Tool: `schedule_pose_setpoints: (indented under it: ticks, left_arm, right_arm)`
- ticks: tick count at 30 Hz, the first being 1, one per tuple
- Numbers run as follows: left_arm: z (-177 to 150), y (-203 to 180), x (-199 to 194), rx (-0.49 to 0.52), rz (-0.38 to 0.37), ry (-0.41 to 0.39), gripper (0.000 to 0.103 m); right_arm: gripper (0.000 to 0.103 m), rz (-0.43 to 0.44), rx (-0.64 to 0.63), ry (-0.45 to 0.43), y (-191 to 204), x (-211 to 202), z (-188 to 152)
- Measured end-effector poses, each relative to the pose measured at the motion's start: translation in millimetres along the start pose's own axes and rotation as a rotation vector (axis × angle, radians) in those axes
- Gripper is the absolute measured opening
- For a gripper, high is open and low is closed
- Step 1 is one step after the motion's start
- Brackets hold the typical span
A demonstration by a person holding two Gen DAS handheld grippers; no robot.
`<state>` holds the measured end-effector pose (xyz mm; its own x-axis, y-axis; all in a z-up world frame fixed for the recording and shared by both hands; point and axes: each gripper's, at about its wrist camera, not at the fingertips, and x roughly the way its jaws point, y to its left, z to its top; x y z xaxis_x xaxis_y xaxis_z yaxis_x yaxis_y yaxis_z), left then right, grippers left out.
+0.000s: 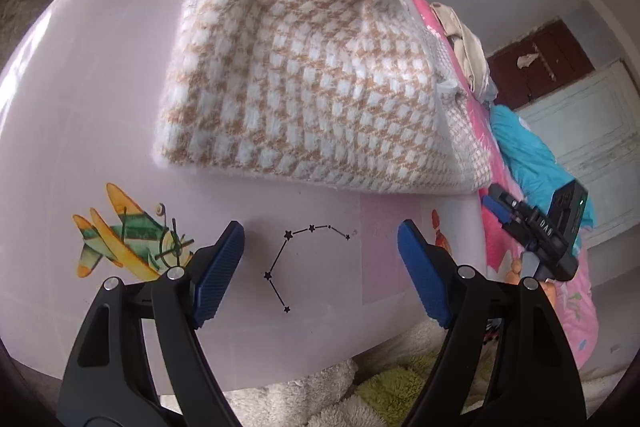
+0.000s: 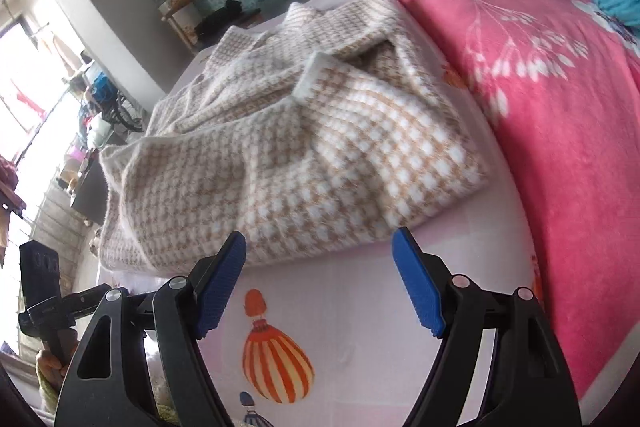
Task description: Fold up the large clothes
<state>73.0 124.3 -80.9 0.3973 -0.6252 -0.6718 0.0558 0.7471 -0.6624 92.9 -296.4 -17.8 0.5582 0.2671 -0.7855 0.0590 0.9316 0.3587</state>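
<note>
Left wrist view: the fuzzy knitted garment with a tan-and-white houndstooth check is seen folded into a thick bundle in the centre and upper part of the frame, lying on the pale pink bed sheet. The left gripper is shown at the lower edge with its blue-padded fingers spread wide apart and nothing held between them; a printed black star constellation is framed in the gap. A printed yellow-and-green aeroplane is seen at lower left. The right gripper appears at the right edge, just beside the garment's lower right corner; whether it is open cannot be told from this view.

Right wrist view: the same garment occupies the centre of the frame, with a white-edged flap turned over on top. The right gripper is shown at the lower edge, its jaws wide open and empty, near the garment's closest edge but apart from it. A printed orange-striped hot-air balloon is seen on the sheet between the fingers. A pink fleece blanket with white floral print fills the right side, touching the garment's right edge. Part of the left gripper is visible at lower left.
</note>
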Motion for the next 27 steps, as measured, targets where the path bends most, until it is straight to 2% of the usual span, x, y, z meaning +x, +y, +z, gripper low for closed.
schedule_pose_setpoints:
  ticks: [2,5,8,10,13,15,17,19,20,22,25,27]
  left_arm:
    - [4.4,7.8,-2.1,-0.039,-0.035,-0.039,0.075]
    - [14.4,20.7,-2.2,-0.108,-0.07,-0.09,0.075]
    - [22.0,30.6,-2.0,-0.17,-0.112,-0.138,0.075]
    - [25.8,31.9,-0.7,-0.185,-0.107,-0.171,0.072]
    - [29.4,29.9,-0.3,-0.186,-0.06,-0.23,0.061]
    - [32.0,27.3,0.6,-0.175,-0.013,-0.269,0.05]
    - [34.3,20.4,1.7,-0.111,0.08,-0.284,0.031]
    - [35.5,8.8,4.3,-0.002,0.188,-0.278,0.023]
    - [34.3,3.7,1.9,0.041,0.222,-0.278,0.017]
    - [31.1,-9.1,-7.2,0.116,0.27,-0.298,0.011]
    - [23.5,-28.8,-30.6,0.208,0.312,-0.344,0.009]
    - [19.6,-41.0,-43.8,0.258,0.33,-0.363,0.008]
  right_arm:
    - [0.074,-0.051,0.056,-0.009,-15.6,0.8,0.8]
    - [0.074,-0.071,0.151,-0.014,-36.9,7.9,7.2]
    - [0.074,-0.05,0.222,-0.048,-48.4,14.4,14.7]
    - [0.074,-0.055,0.243,-0.084,-50.0,18.3,19.9]
    - [0.074,-0.075,0.278,-0.133,-51.6,27.4,27.8]
    - [0.064,-0.111,0.266,-0.168,-48.5,33.2,32.7]
    - [0.039,-0.158,0.236,-0.178,-42.7,38.9,37.1]
    - [0.027,-0.154,0.217,-0.173,-38.9,41.3,42.0]
    - [0.023,-0.15,0.207,-0.177,-36.4,39.0,43.8]
    - [0.02,-0.171,0.155,-0.207,-25.9,27.1,47.1]
    - [0.015,-0.204,0.072,-0.256,-6.6,-0.9,48.6]
    - [0.013,-0.192,0.045,-0.274,1.2,-20.0,47.6]
